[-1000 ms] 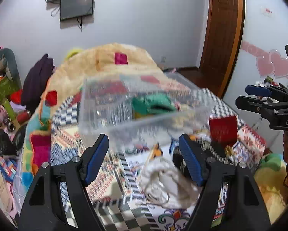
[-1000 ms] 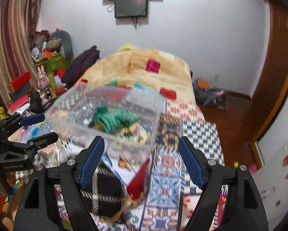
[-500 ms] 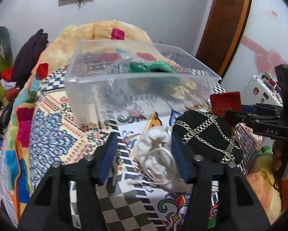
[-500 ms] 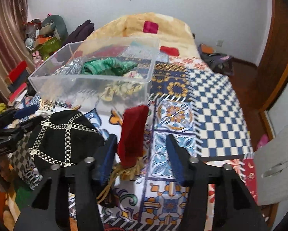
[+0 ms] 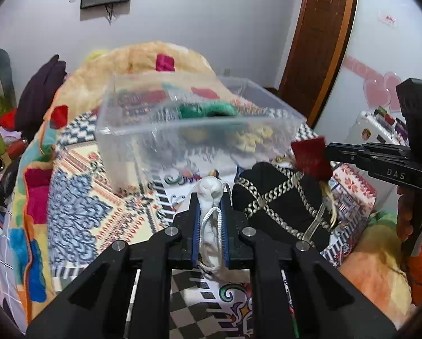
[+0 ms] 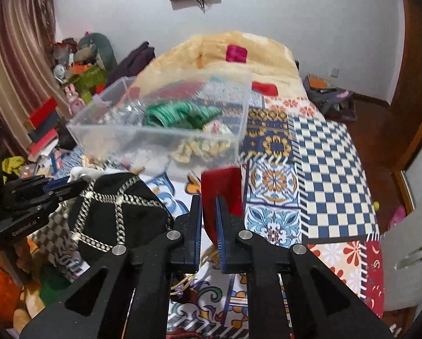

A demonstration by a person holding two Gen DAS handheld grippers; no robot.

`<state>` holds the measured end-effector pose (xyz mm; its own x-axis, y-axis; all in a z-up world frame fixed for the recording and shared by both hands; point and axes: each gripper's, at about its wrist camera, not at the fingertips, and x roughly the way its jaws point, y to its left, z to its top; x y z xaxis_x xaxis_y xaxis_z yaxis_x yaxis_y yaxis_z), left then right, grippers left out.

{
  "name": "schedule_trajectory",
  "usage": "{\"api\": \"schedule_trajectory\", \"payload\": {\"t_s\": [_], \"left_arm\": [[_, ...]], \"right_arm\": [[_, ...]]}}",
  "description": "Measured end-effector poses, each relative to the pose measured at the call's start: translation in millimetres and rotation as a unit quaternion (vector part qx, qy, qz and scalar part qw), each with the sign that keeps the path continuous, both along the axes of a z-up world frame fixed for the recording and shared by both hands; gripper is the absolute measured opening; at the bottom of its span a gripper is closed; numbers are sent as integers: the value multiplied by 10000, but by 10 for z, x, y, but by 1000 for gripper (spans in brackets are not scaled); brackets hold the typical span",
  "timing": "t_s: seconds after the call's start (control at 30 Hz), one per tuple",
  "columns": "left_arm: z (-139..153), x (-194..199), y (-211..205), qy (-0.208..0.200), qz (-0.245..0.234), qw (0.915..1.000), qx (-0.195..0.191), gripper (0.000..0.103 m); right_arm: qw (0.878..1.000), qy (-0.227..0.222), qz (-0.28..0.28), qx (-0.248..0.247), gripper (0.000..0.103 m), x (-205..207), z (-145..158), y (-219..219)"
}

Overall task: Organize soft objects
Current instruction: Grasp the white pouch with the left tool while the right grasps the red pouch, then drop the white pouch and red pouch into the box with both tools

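Observation:
My left gripper [image 5: 209,197] is shut on a white drawstring pouch [image 5: 210,189] and holds it just above the patterned bedspread. My right gripper [image 6: 209,197] is shut on a red cloth pouch [image 6: 221,186], which also shows in the left wrist view [image 5: 310,156]. A clear plastic bin [image 5: 194,130] stands on the bed beyond both grippers, with a green cloth [image 6: 180,114] and a yellow patterned item [image 6: 199,147] inside. A black pouch with a chain pattern [image 5: 278,195] lies between the two grippers; it also shows in the right wrist view [image 6: 117,206].
The bed carries a patchwork bedspread [image 6: 318,152] and a tan blanket [image 5: 154,59] at the far end. Clutter of toys and boxes [image 6: 78,67] lines the left wall. A wooden door [image 5: 318,36] stands at the right.
Both grippers closed: the left on the white pouch, the right on the red pouch. Both have lifted a little and the bin now sits further ahead.

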<state>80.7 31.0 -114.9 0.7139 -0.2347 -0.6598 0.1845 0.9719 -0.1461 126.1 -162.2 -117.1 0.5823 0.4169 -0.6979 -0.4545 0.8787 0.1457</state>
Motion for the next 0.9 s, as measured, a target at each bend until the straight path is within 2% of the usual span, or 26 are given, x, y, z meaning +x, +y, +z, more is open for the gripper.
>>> {"api": "schedule_trajectory", "payload": {"t_s": [0.13,0.27,0.3,0.33,0.4,0.43,0.5,0.6,0.7,0.77,0.8,0.87,0.9], "left_arm": [[190,-88,92,-275,103,9996,-17,12],[354,-168,171,-513,191,9985,3,12],[389,-181,188,-571,229,9981,25,12],[413,-182,196,-609,259,9978,43,12],[456,-193,224,-699,317,9970,59,12],[470,-200,239,-726,330,9968,43,12],[498,-201,263,-797,354,9962,6,12],[554,-190,280,-916,386,9951,-3,12],[589,-180,279,-1011,412,9940,36,12],[609,-161,282,-1055,441,9934,62,12],[618,-153,279,-1071,455,9932,66,12],[648,-129,280,-1111,487,9926,72,12],[662,-118,282,-1136,507,9922,87,12]], "right_arm": [[9998,-188,41,-25,8,-56,107,23],[9997,-29,79,-213,10,-4,19,80],[9995,95,62,-283,20,35,-29,102],[9993,203,48,-319,37,72,-80,117],[9989,205,-43,-411,61,118,-162,117],[9984,186,-126,-514,64,152,-206,116],[9972,359,-167,-628,64,257,-308,105],[9955,780,-189,-499,64,420,-466,61],[9945,969,-144,-364,61,490,-547,29],[9951,897,-129,-405,47,484,-545,35],[9952,897,-68,-379,33,478,-542,44],[9956,845,-46,-404,24,449,-535,61],[9958,803,-48,-428,16,421,-522,65]]}}
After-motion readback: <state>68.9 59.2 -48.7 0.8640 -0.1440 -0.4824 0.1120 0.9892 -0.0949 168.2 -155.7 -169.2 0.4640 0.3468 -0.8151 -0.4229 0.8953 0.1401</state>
